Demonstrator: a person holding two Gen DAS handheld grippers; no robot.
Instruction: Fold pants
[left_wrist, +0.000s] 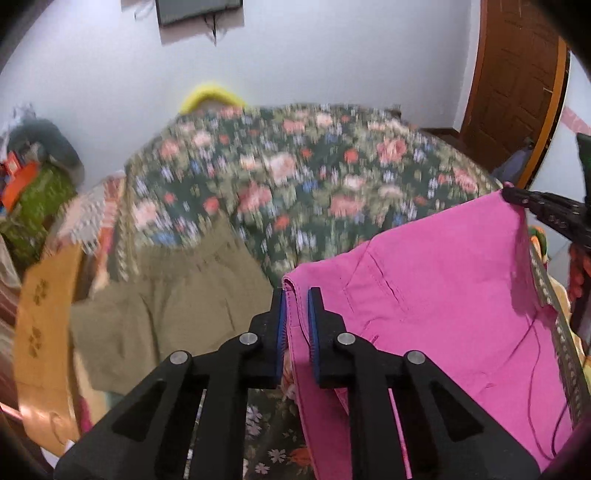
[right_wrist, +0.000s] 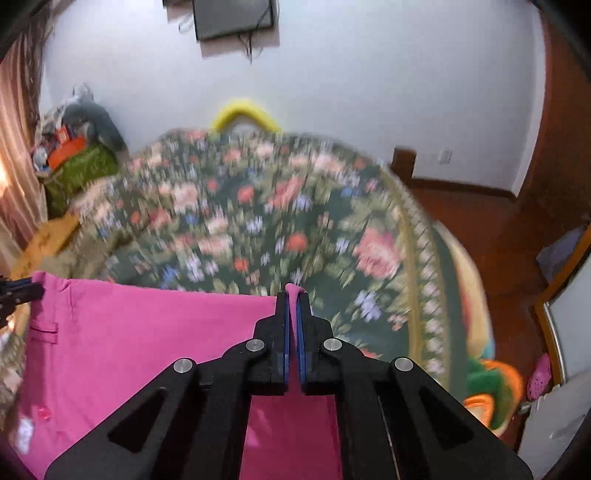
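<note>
left tongs: lower centre of left wrist view, partly closed on a bunched fold of the pants; gap between pads looks wider than the cloth, so clamp looks loose. In right wrist view they show as a dark tip at the far left edge, on the pants' left corner.
khaki garment: lower left of left wrist view, lying on the bed, untouched.
pants: pink, held up in the air over the bed, stretched between the two tongs. Belt loop visible at left of right wrist view, so this top edge is likely the waistband.
bed: floral cover, fills mid-frame in both views, blurred; lies behind and below the pants.
right tongs: lower centre of right wrist view, closed tight on the pants' right corner, a nub of cloth poking out past the tips. Seen at right edge of left wrist view, pinching the far corner.
key relation: held edge runs left-right from one tongs to the other; the rest of the pants hangs down below frame, so long axis is probably vertical. Both tongs are on the cloth, neither nearer.
next move (judgement): lay the pants flat on the bed or bring the corners together; left grip looks the weaker one.
</note>
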